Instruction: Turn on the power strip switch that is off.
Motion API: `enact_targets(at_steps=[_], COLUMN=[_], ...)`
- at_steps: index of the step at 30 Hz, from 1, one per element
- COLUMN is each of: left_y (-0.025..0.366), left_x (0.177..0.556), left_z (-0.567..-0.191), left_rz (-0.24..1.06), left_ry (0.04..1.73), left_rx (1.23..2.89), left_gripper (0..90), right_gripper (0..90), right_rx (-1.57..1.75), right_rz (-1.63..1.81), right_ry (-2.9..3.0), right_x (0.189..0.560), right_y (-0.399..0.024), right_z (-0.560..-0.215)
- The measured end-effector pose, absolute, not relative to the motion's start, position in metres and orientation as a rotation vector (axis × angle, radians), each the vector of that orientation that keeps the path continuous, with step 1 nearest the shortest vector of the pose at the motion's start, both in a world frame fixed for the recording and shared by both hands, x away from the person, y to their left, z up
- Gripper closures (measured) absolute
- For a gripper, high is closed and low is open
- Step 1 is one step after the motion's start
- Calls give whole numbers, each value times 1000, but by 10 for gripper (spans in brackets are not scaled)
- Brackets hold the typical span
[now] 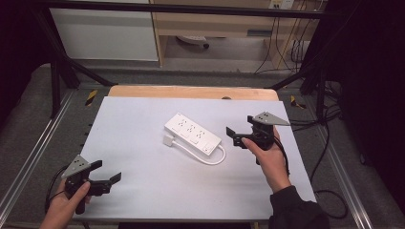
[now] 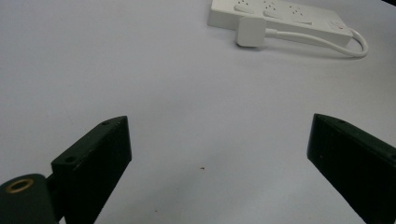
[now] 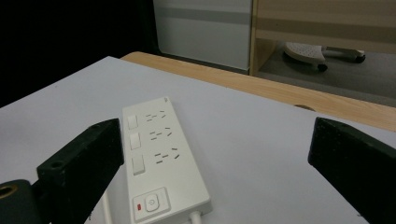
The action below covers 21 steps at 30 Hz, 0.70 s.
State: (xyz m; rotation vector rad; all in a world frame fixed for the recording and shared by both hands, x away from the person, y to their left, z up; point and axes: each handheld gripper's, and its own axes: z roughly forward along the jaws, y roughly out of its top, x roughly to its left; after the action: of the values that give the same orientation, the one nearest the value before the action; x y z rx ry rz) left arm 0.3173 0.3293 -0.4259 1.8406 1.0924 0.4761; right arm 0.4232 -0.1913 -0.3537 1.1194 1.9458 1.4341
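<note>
A white power strip [image 1: 193, 133] lies slantwise at the middle of the white table mat [image 1: 143, 181], its cord [image 1: 210, 157] looping back to a white plug [image 1: 169, 141] beside it. My right gripper [image 1: 240, 132] hovers just right of the strip, open and empty. In the right gripper view the strip [image 3: 161, 163] sits between the wide-apart jaws, sockets and red-marked switch facing up. My left gripper [image 1: 107, 174] is held near the mat's front left corner, open, far from the strip. The left gripper view shows the strip [image 2: 280, 18] and plug [image 2: 251, 31] far ahead.
A wooden table edge [image 1: 191, 91] runs behind the mat. Black frame bars [image 1: 62, 71] and cables [image 1: 329, 143] flank the table. A white cabinet [image 1: 105, 33] and wooden shelving [image 1: 215, 24] stand beyond.
</note>
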Motion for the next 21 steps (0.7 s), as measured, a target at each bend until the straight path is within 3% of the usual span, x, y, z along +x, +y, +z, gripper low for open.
enact_targets(at_steps=[21], left_y=[329], left_x=[318], left_z=[-426], left_rz=[471], left_ry=[1086], left_rx=[1845], left_gripper=[64], right_gripper=[82], right_rx=[1134], right_rz=[1438], right_ry=[1947], right_x=[442], right_y=[-173], right_z=[-355])
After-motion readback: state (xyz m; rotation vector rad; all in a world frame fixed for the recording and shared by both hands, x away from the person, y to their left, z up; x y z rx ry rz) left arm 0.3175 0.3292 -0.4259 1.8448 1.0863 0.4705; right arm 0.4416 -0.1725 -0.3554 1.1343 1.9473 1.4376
